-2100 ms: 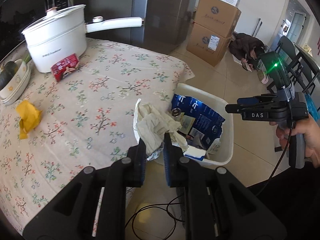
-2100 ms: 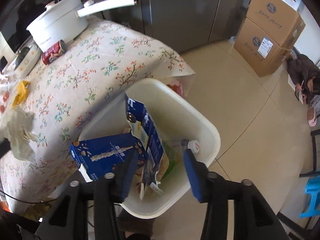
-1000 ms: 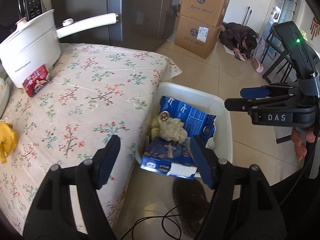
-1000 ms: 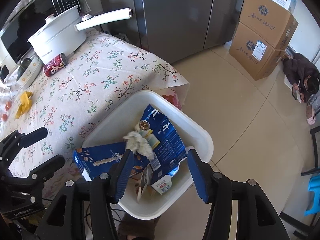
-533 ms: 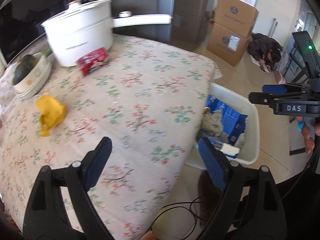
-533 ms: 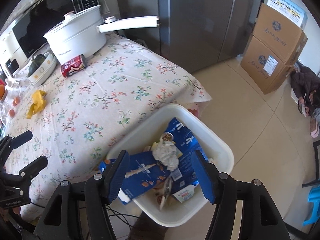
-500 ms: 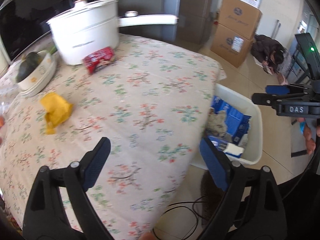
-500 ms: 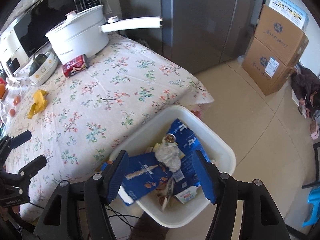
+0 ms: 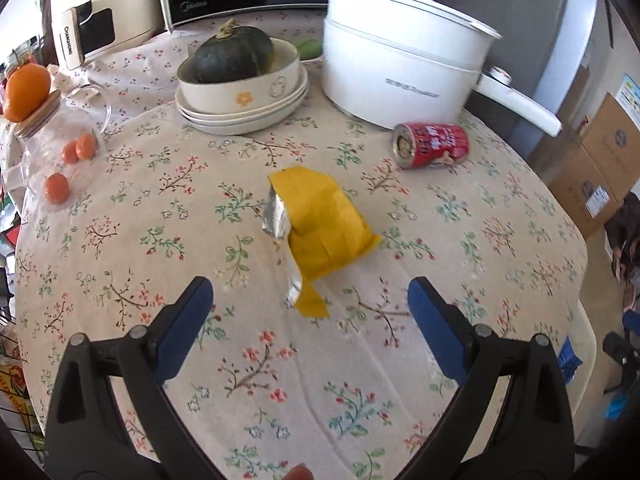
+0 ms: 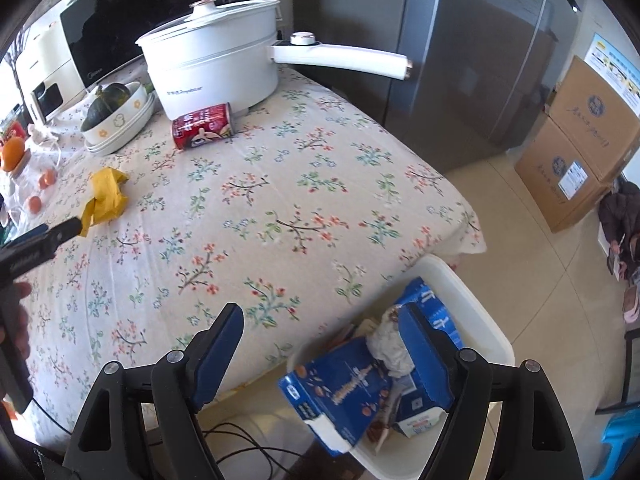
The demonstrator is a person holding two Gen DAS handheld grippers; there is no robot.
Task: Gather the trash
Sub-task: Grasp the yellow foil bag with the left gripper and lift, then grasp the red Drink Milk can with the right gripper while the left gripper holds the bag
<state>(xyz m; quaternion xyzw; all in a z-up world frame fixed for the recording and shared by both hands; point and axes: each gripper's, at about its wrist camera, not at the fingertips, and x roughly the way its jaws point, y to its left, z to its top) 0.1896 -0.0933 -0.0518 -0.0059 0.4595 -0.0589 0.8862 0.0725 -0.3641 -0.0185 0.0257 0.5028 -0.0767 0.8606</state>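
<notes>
From the left wrist, the left tool (image 9: 310, 294) is hanging released, fingers spread wide, over the flowered counter (image 9: 160, 200); the crumpled yellow wrapper (image 9: 320, 228) is lying just ahead between them, untouched; a red can (image 9: 430, 145) is lying on its side near the white pot (image 9: 404, 60). From the right wrist, the right tool (image 10: 322, 340) is also gaping, gripping nothing, above the counter's edge; the white bin (image 10: 476, 312) is standing on the floor beside the counter, holding blue cartons (image 10: 340, 384) and crumpled paper (image 10: 386, 344).
</notes>
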